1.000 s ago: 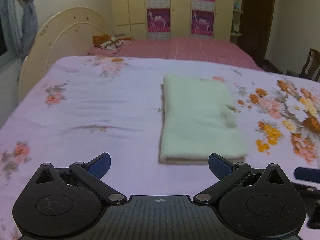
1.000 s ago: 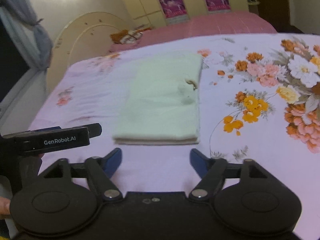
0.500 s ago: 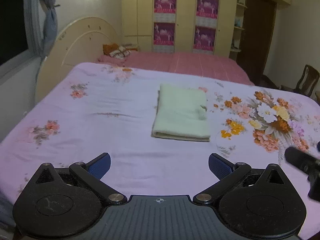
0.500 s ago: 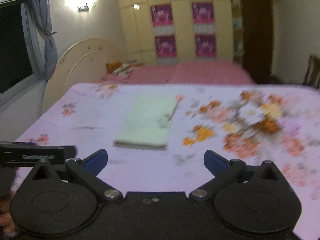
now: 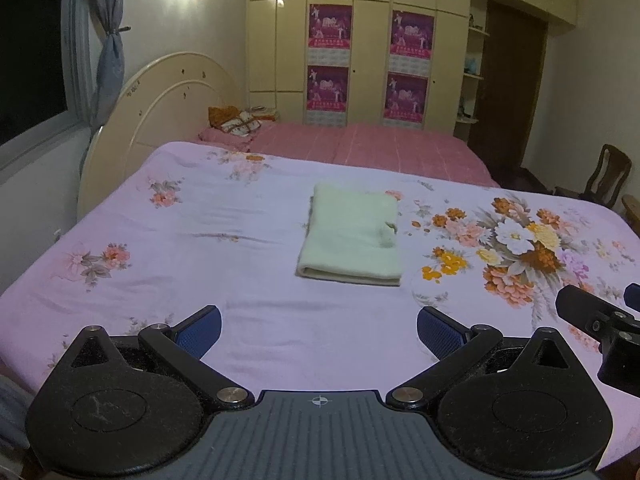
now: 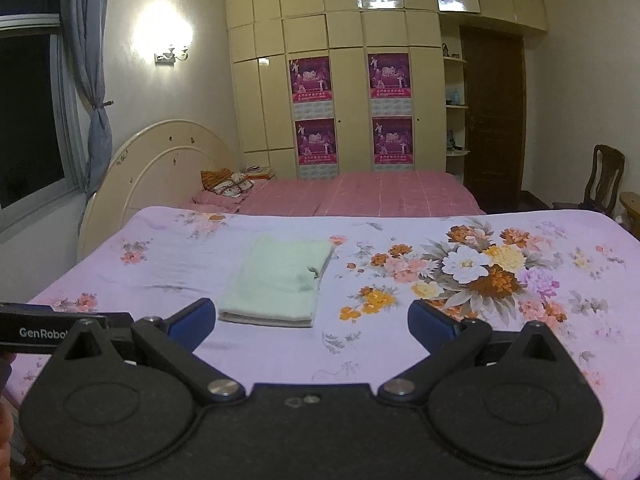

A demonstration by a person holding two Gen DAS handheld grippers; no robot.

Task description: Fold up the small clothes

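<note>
The pale green cloth (image 5: 352, 236) lies folded on the bedsheet (image 5: 240, 320), both the left gripper (image 5: 319, 326) and the right gripper (image 6: 312, 320) are wide open and empty, so the fold looks finished and only a fresh garment would call for more.

Dim, warm room lit by a glaring wall lamp (image 6: 171, 46) at eleven o'clock; both views sharp at centre, bowed by fisheye and vignetted dark toward the corners.

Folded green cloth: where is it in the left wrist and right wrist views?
Left wrist: the folded green cloth lies just right of centre, on the lilac floral sheet, beyond the open jaws.
Right wrist: it lies left of centre, just past the left finger.
Shared landmark: the big flower print, to the cloth's right in both.
</note>
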